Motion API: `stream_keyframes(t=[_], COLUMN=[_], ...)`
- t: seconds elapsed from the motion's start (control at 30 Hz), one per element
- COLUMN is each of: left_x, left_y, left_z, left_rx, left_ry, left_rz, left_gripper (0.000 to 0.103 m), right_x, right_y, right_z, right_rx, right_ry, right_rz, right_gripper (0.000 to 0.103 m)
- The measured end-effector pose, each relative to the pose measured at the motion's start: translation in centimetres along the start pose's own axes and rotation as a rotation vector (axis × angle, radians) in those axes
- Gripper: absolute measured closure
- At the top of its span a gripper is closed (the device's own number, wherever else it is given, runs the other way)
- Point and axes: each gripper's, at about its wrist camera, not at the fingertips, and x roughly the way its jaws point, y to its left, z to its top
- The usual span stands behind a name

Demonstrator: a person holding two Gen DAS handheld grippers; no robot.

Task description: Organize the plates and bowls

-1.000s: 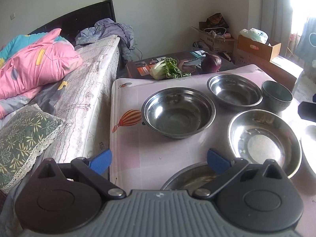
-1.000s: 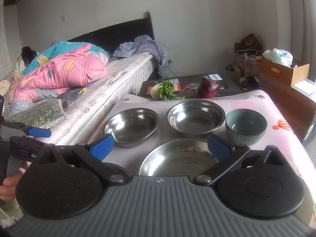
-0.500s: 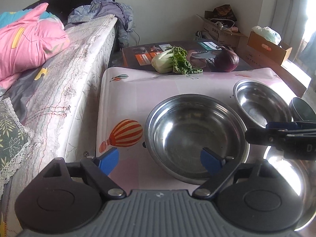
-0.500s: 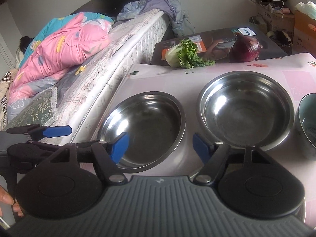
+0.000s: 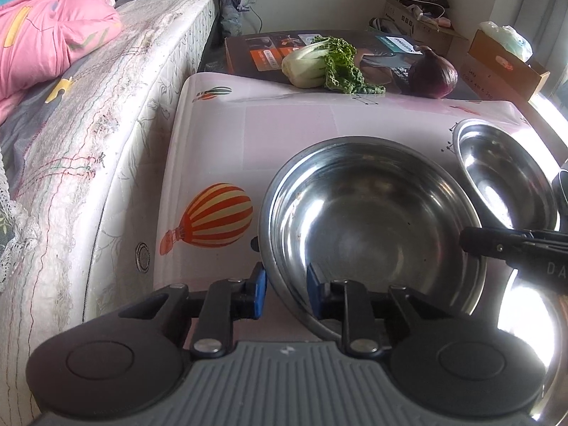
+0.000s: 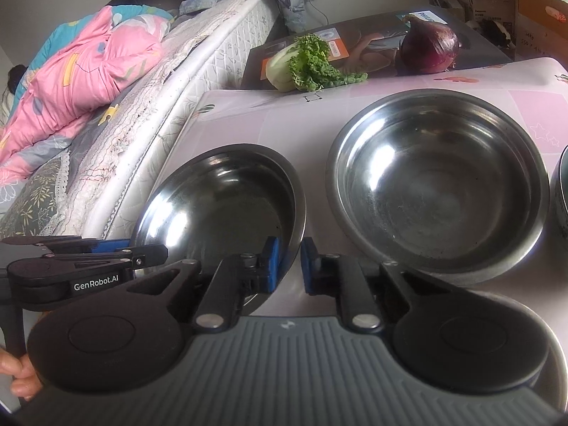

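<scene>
Both tools have just been closing: left tool (image 5: pixel 284 293) is clamping the near rim of the left steel bowl (image 5: pixel 369 227) on the tabletop (image 5: pixel 284 127), right tool (image 6: pixel 289 266) is clamping its opposite rim, so a two-handed lift looks ready.

2 bowls (image 6: pixel 436 184) side by side on table (image 6: pixel 284 120); veg (image 6: pixel 301 64) behind.

A table (image 6: pixel 248 113) covered in a pale pink cloth printed with hot-air balloons carried two steel bowls side by side, the left bowl (image 6: pixel 220 206) and the wider right bowl (image 6: pixel 436 181); a leafy cabbage (image 6: pixel 301 64) and a red onion (image 6: pixel 429 48) lay at its far edge
</scene>
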Motion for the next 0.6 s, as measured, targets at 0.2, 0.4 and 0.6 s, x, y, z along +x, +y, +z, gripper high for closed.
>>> stream_keyframes(t=[0.2,0.4,0.6], left_x=[-0.8,-1.7,-0.7], left_y=[1.2,2.3,1.8], left_z=[-0.9,-1.9,-1.4], left_rx=[-0.024,-0.018,0.011], left_ry=[0.038,0.047,0.048], left_rz=[-0.029,-0.051,-0.008], left_gripper=[0.083,0.077,0.062], right_x=[-0.5,-0.8,-0.7], right_y=[0.7,1.4,1.3], right_z=[-0.5,-1.0,-0.7], right_rx=[-0.033,-0.075,-0.064], right_ry=[0.035,0.079,0.059], right_rz=[0.031,0.055,0.035], right_gripper=[0.090,0.088,0.088])
